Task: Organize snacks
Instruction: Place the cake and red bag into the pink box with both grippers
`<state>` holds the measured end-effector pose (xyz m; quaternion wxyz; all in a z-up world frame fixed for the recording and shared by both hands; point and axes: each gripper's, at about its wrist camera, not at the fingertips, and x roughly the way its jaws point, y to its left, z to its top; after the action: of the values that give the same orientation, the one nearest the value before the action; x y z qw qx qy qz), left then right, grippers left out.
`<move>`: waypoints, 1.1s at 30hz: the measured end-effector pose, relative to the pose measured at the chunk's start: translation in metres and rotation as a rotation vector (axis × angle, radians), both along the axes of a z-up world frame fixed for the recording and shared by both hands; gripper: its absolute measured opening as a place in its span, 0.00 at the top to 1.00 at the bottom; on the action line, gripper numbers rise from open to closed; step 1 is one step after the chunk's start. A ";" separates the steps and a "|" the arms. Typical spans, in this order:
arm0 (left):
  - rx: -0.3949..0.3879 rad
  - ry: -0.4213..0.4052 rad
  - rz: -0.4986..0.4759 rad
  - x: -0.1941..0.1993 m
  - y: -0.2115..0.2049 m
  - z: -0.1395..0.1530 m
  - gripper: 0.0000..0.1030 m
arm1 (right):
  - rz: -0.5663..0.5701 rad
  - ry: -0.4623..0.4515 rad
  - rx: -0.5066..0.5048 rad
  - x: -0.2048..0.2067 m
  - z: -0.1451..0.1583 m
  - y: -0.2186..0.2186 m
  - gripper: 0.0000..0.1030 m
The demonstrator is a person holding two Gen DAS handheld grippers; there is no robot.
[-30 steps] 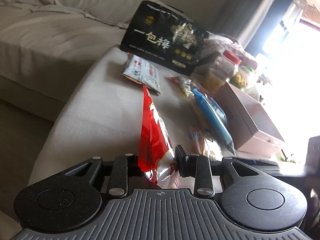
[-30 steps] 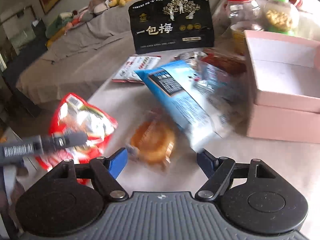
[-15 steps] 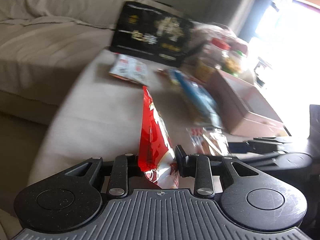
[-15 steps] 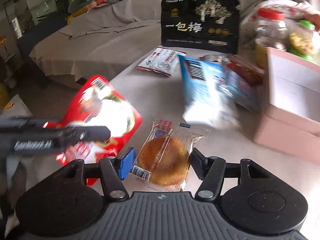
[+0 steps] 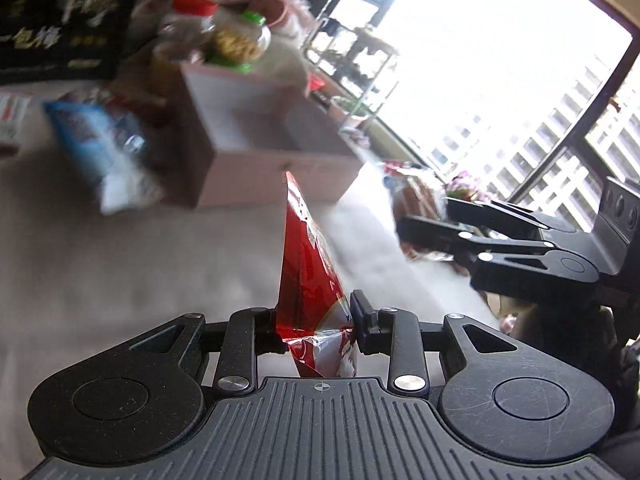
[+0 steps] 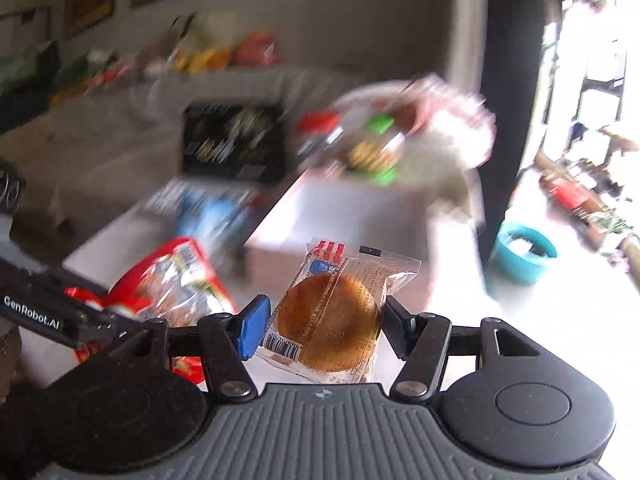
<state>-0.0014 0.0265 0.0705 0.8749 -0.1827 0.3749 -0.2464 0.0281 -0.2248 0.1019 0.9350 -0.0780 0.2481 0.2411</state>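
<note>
Meanwhile, left gripper (image 5: 316,322) clamps a red packet (image 5: 306,264), right gripper (image 6: 322,322) a wrapped cake (image 6: 330,322) (likely bound for the pink box (image 5: 256,136), upper left).

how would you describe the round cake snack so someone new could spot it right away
Start at the open pink cardboard box on the pale table; nearer the camera, the right gripper holds a clear plastic wrapper with a flat round golden-brown cake between its fingers. Unlike the shiny red foil snack bag beside it in the left gripper, it is see-through, with a red-striped top edge and a barcode.
</note>
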 end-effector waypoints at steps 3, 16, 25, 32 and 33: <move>-0.008 -0.078 0.037 0.037 -0.003 0.032 0.67 | -0.034 -0.058 0.054 0.028 0.030 -0.017 0.41; -0.136 0.057 0.195 0.258 -0.023 -0.014 0.62 | -0.195 0.091 0.026 0.200 0.040 0.011 0.41; -0.010 -0.080 0.305 0.195 0.086 0.017 0.62 | -0.060 0.365 0.121 0.253 -0.022 0.083 0.41; 0.205 -0.100 0.521 0.161 0.185 0.010 0.62 | -0.088 0.335 0.021 0.260 -0.029 0.125 0.32; 0.200 -0.089 0.556 0.157 0.199 0.007 0.62 | -0.085 0.331 0.024 0.255 -0.026 0.124 0.32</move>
<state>0.1560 0.2259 0.0779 0.9380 -0.1802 0.2942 0.0329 0.2827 -0.1009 0.0759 0.8915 -0.0156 0.3989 0.2140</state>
